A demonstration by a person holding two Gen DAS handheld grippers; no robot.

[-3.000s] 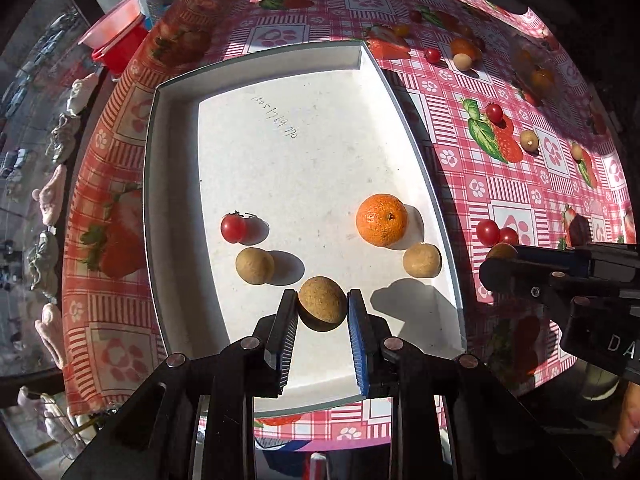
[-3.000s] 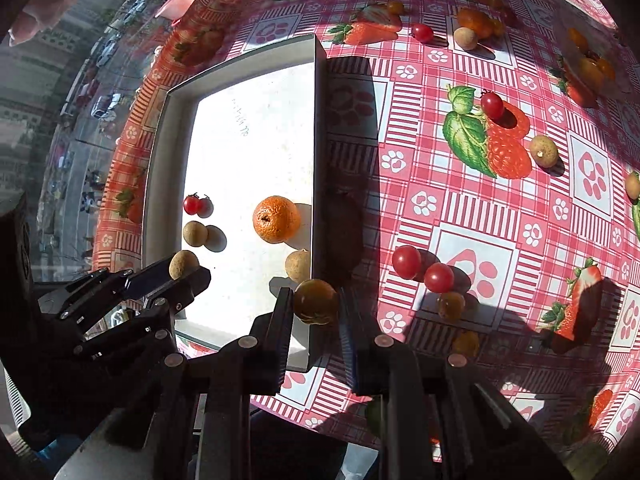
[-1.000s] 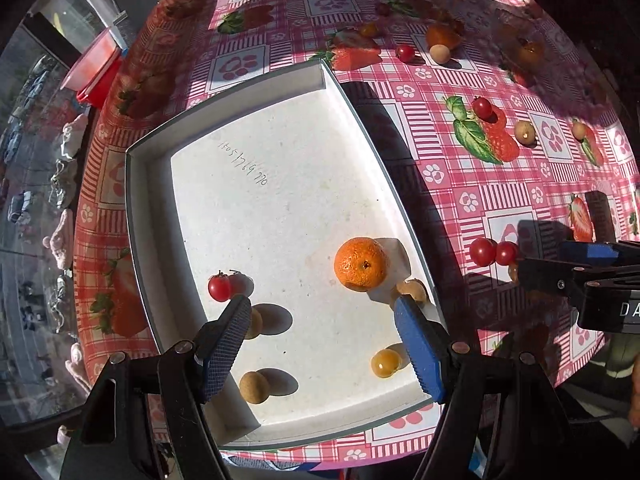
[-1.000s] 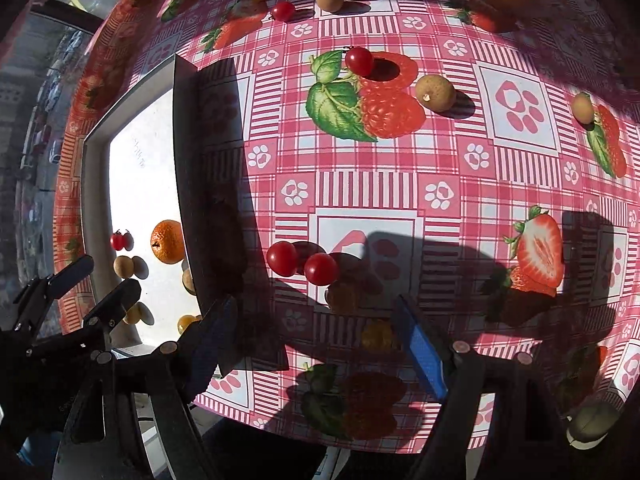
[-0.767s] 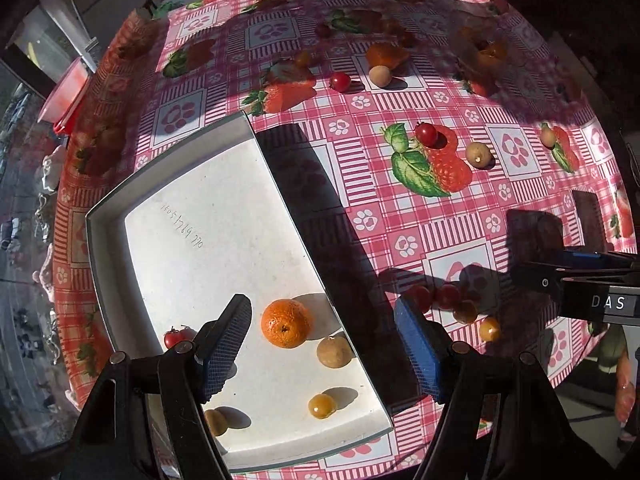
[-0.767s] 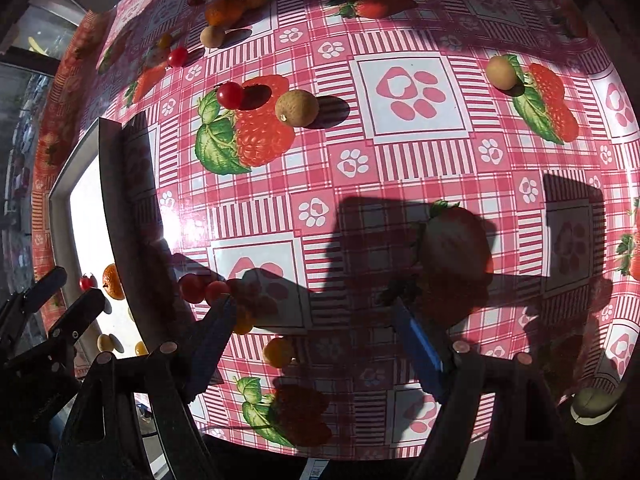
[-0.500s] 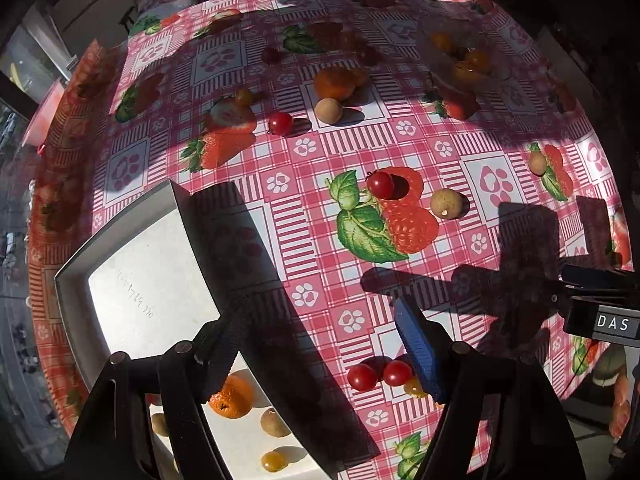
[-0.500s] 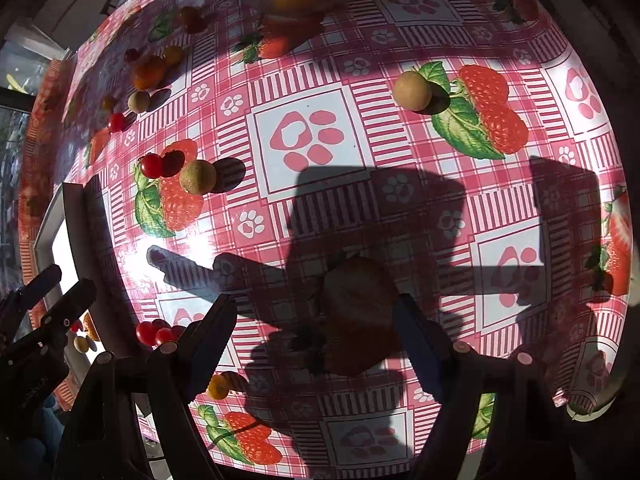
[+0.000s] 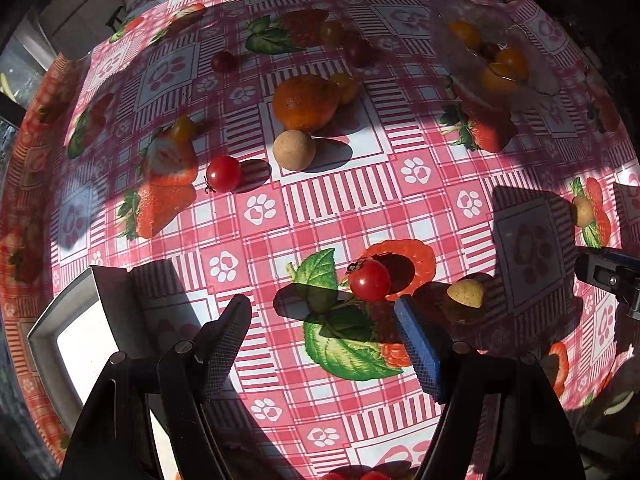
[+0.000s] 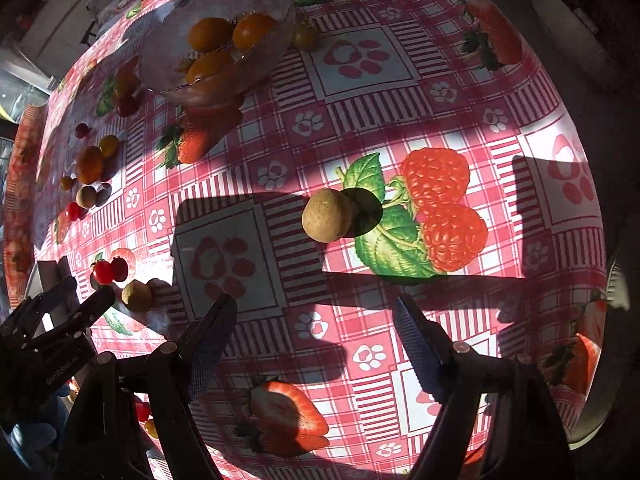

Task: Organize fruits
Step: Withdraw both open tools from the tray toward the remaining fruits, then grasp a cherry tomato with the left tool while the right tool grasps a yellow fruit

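Note:
My left gripper (image 9: 322, 322) hangs open over the red checked tablecloth, with nothing between its fingers. A red cherry tomato (image 9: 369, 279) lies just ahead of its tips, a tan longan (image 9: 465, 293) to the right of it. Further off lie an orange (image 9: 306, 102), a second longan (image 9: 294, 150) and another tomato (image 9: 223, 173). The white tray (image 9: 60, 324) shows only a corner at lower left. My right gripper (image 10: 316, 320) is open too, empty, a little short of a longan (image 10: 327, 215) on the cloth.
A glass bowl (image 10: 176, 60) holding orange-yellow fruits stands at the back. Small fruits (image 10: 90, 164) lie scattered at far left in the right wrist view. The left gripper's body (image 10: 48, 332) is at that view's lower left. The table's edge runs along the right.
Both grippers have swept away from the tray, across the cloth towards the loose fruits. The tray has slid to the lower left corner. Both jaws stayed as wide as before.

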